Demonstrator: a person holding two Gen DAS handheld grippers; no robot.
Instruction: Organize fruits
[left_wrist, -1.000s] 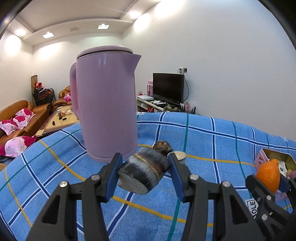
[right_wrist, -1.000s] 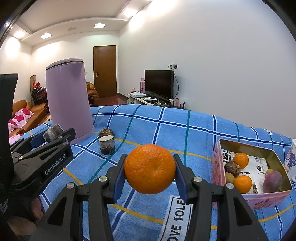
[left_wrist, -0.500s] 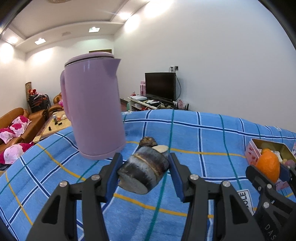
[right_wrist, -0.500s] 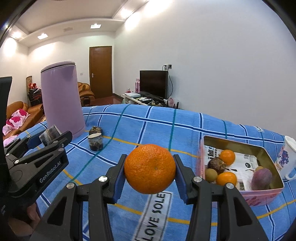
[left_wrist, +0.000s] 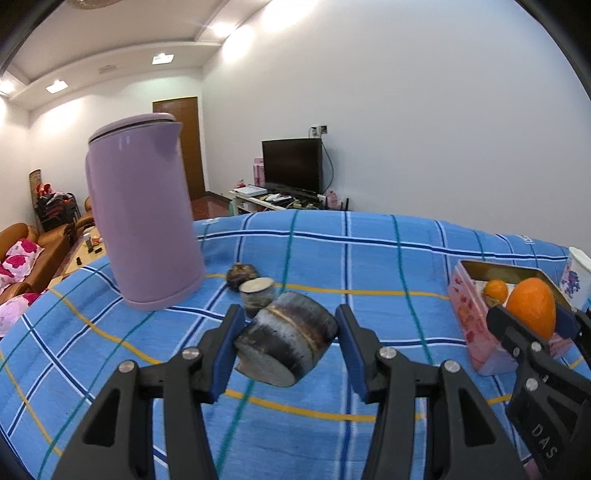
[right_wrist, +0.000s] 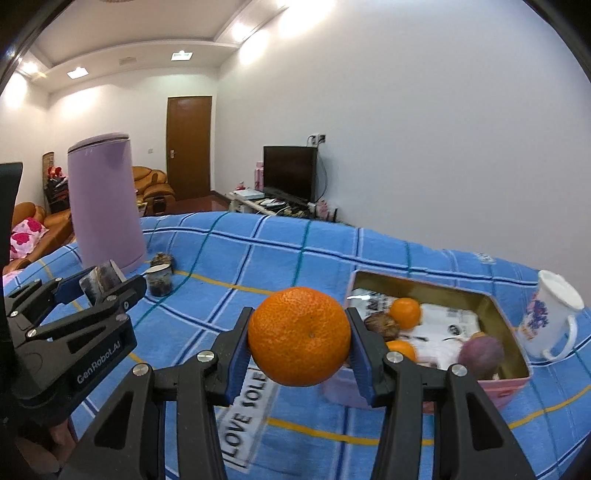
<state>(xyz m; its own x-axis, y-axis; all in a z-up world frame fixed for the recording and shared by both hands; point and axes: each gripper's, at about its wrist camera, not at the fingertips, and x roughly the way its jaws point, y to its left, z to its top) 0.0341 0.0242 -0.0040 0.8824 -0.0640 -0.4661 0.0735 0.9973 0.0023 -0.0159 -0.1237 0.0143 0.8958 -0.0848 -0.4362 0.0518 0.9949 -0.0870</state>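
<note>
Orange fruit (right_wrist: 299, 336) sits clamped in your right gripper (right_wrist: 299, 343), held above the blue cloth (right_wrist: 258, 266) with the pink tin (right_wrist: 424, 395) just ahead and to its right. Your left gripper (left_wrist: 288, 347) is closed on a dark cane piece (left_wrist: 286, 343), its long axis angled across the jaws, well left of the tin. Judge the right hand nearer; lead with it.

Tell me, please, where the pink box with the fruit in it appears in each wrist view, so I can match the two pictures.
Left wrist view: the pink box sits at the far right edge, partly hidden behind the right gripper and its orange.
Right wrist view: the pink box lies right of centre, just beyond the held orange.
Shared landmark: the purple kettle, upright on the left.
</note>
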